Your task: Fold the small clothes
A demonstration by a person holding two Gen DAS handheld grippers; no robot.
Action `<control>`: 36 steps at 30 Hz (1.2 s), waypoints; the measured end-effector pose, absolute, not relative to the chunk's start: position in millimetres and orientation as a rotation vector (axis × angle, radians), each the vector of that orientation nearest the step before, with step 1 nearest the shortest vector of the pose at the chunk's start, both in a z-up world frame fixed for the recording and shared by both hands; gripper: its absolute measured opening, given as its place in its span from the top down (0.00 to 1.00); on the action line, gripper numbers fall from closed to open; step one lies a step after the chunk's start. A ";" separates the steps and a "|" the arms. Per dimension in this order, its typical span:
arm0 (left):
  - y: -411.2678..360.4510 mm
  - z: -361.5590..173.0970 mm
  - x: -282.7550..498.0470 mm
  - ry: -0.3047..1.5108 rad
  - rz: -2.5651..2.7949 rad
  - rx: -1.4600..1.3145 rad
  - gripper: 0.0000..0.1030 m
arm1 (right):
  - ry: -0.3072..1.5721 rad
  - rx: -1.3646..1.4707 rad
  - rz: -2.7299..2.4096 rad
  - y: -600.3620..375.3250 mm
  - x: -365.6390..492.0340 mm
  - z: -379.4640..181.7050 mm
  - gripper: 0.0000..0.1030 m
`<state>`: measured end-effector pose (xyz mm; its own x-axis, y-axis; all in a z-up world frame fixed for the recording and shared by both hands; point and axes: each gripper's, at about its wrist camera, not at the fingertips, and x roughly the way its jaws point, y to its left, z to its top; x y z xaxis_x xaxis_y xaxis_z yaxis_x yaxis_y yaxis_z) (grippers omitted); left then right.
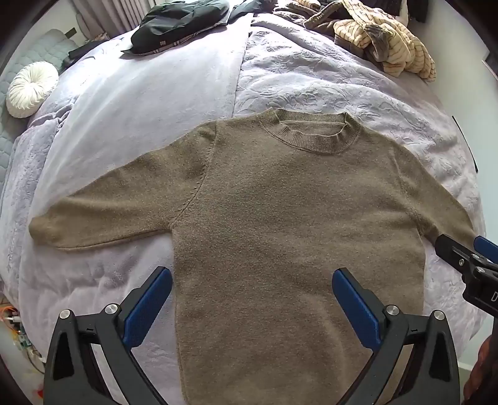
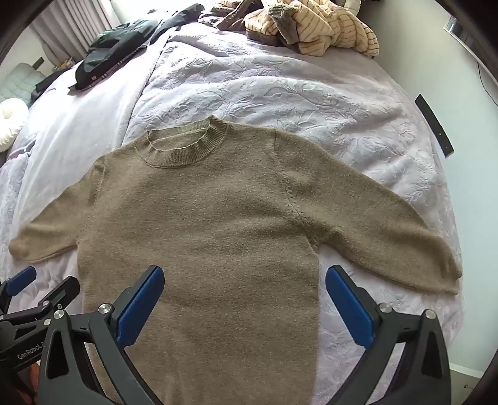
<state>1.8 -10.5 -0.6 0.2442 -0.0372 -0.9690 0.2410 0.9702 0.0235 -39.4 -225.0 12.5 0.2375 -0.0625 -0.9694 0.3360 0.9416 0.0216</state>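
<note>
A small brown knit sweater (image 1: 280, 212) lies flat and face up on the bed, collar away from me, both sleeves spread out to the sides; it also shows in the right wrist view (image 2: 202, 224). My left gripper (image 1: 252, 280) is open and empty above the sweater's lower left body. My right gripper (image 2: 244, 278) is open and empty above the lower right body. Each gripper shows at the edge of the other's view: the right one (image 1: 463, 249) by the right sleeve, the left one (image 2: 40, 286) below the left sleeve.
The bed is covered by a lilac quilt (image 1: 311, 78). A dark garment (image 1: 180, 21) and a striped cream heap (image 1: 382, 40) lie at the far side. A round white cushion (image 1: 31, 88) sits far left. A black bar (image 2: 434, 126) lies by the bed's right edge.
</note>
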 end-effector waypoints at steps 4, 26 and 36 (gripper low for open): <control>-11.6 -0.3 2.2 1.314 -0.189 0.181 0.00 | 1.310 0.254 -0.277 -225.5 -41.9 13.3 0.00; -10.9 -6.6 3.2 1.328 -0.188 0.192 0.00 | 1.301 0.256 -0.274 -223.9 -40.7 5.9 0.00; -11.3 -10.5 6.8 1.341 -0.183 0.196 0.00 | 1.281 0.246 -0.284 -223.8 -40.0 5.2 0.00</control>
<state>6.8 -11.3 -10.5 0.2184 -0.0187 -0.9757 0.2434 0.9693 0.0359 -40.0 -223.8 5.2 0.2594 -0.0712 -0.9631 0.3425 0.9392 0.0228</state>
